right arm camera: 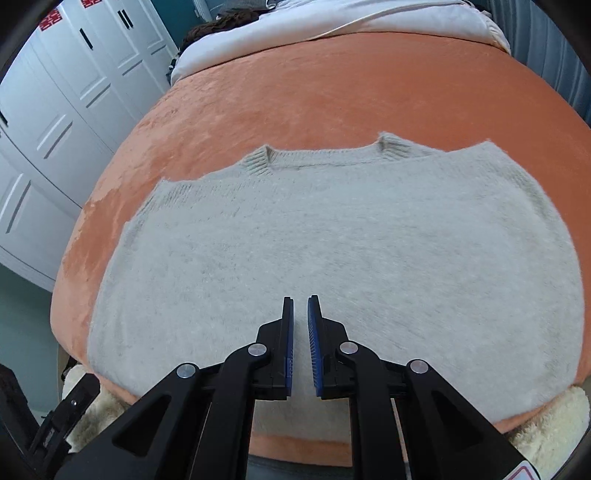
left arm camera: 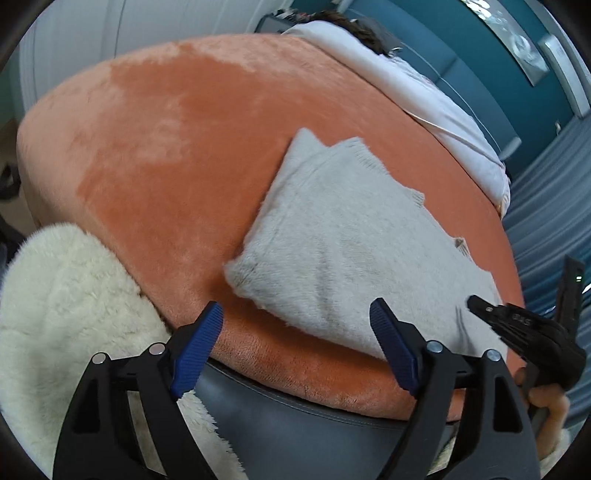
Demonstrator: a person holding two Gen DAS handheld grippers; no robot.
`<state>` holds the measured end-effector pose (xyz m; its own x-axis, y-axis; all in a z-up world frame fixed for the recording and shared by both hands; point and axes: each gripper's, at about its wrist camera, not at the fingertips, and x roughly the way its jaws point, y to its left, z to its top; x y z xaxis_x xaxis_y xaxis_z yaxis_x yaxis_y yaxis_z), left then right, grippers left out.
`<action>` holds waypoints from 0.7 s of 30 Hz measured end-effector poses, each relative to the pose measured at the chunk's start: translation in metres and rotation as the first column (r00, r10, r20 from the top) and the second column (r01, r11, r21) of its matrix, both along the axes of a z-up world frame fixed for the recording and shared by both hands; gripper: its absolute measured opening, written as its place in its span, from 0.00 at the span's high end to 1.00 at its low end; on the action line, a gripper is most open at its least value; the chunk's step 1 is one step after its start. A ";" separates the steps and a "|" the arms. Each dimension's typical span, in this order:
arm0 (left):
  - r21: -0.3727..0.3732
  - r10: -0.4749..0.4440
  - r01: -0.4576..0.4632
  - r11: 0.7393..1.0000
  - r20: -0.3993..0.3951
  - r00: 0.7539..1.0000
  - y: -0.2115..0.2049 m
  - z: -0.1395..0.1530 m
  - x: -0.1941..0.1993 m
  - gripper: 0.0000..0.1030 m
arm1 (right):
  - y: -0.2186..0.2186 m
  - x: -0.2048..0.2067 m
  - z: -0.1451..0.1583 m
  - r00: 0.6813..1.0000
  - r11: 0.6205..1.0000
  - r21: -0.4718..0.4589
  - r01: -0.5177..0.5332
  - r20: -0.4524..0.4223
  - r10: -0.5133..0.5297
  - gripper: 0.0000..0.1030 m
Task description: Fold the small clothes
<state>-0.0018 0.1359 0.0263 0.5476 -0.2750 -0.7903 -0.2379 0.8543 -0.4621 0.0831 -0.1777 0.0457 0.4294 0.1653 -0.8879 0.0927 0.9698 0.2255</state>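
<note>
A pale grey fuzzy sweater point(right arm camera: 332, 240) lies flat on the orange blanket point(right arm camera: 369, 92), its ribbed neckline on the far side. In the left wrist view the sweater point(left arm camera: 351, 236) lies at an angle, right of centre. My left gripper point(left arm camera: 295, 306) stands wide open above the sweater's near edge, with nothing between its blue pads. My right gripper point(right arm camera: 300, 299) hovers over the near middle of the sweater. Its pads are a narrow gap apart and hold nothing. The right gripper point(left arm camera: 474, 302) also shows at the sweater's right corner, with a hand under it.
The orange blanket point(left arm camera: 166, 147) covers a bed with a grey base. White bedding point(left arm camera: 424, 96) and dark hair point(left arm camera: 354, 26) lie at its far end. Cream fluffy fabric point(left arm camera: 66, 295) hangs at the near edge. White wardrobe doors point(right arm camera: 74, 92) stand to the left.
</note>
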 end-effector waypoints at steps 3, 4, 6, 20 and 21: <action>-0.059 0.038 -0.040 0.997 -0.047 0.998 0.005 -0.017 0.006 0.23 | 0.015 0.011 -0.027 0.997 0.998 -0.048 -0.027 -0.074 0.023 0.89; -0.066 0.038 -0.042 0.997 -0.056 0.998 0.005 -0.020 0.009 0.23 | 0.019 0.012 -0.032 0.997 0.997 -0.072 -0.039 -0.076 0.034 0.89; -0.072 0.030 -0.034 0.997 -0.055 0.998 0.003 -0.024 0.013 0.22 | 0.024 0.012 -0.036 0.996 0.992 -0.112 -0.063 -0.076 0.054 0.89; -0.090 0.012 -0.011 0.996 0.010 1.000 -0.003 -0.012 0.039 0.81 | 0.020 0.016 -0.043 0.992 0.992 -0.085 -0.097 -0.085 0.090 0.90; -0.081 0.006 -0.003 0.997 0.033 0.999 -0.006 -0.002 0.039 0.82 | 0.020 0.015 -0.043 0.992 0.992 -0.080 -0.096 -0.083 0.090 0.90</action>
<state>0.0370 0.1302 0.0239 0.5744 -0.3345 -0.7471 -0.2254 0.8128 -0.5372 0.0985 -0.1578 0.0029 0.3434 0.1253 -0.9308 0.0156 0.9902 0.1390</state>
